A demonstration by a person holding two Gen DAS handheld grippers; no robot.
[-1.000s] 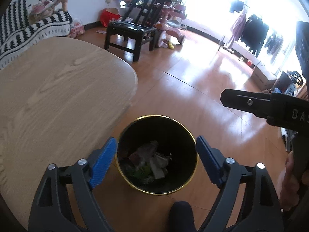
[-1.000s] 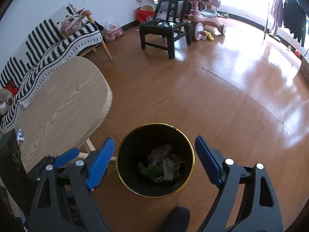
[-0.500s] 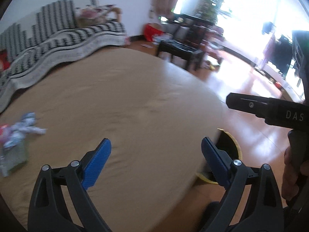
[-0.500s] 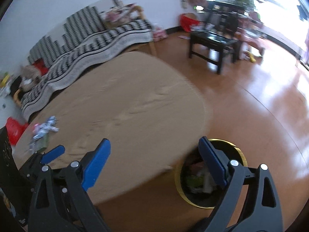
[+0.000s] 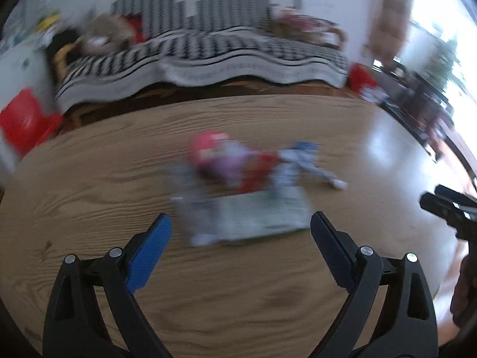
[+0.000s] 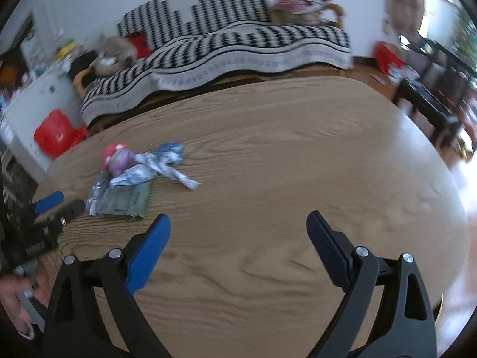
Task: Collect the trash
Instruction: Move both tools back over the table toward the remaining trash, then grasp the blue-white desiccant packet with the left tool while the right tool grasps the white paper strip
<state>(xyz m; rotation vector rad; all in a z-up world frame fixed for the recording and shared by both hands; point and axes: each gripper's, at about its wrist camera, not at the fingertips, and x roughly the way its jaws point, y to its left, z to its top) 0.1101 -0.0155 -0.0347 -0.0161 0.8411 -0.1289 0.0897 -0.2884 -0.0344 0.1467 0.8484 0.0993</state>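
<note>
Two claws are over the wooden table [image 6: 298, 137], both angled down at it, and neither carries anything. Left claw [image 5: 241, 240]: jaws wide, nothing between the pads. Right claw [image 6: 238, 243]: jaws wide, bare tabletop beneath the gap.

Trash lies in one cluster just ahead of the left claw, roughly centred on its gap, and well off to the front-left of the right claw. The cluster comprises a flat green-grey packet [image 6: 123, 200] nearest the claws, a crumpled blue-white wrapper [image 6: 158, 165] beyond it, and a pink-red item [image 6: 117, 156] at the far side. The pieces touch or overlap. The left view is badly blurred, so finer detail comes from the right view only.

No bin shows in either view.

Step in hand, by my reading: approach for a pickup; no contact made.

Next move calls for the left claw to advance and lower onto a single piece. The flat packet offers little edge to pinch; the crumpled wrapper stands proud and looks the easier grip. Risk: a close on overlapping pieces may drag a neighbour along.
</note>
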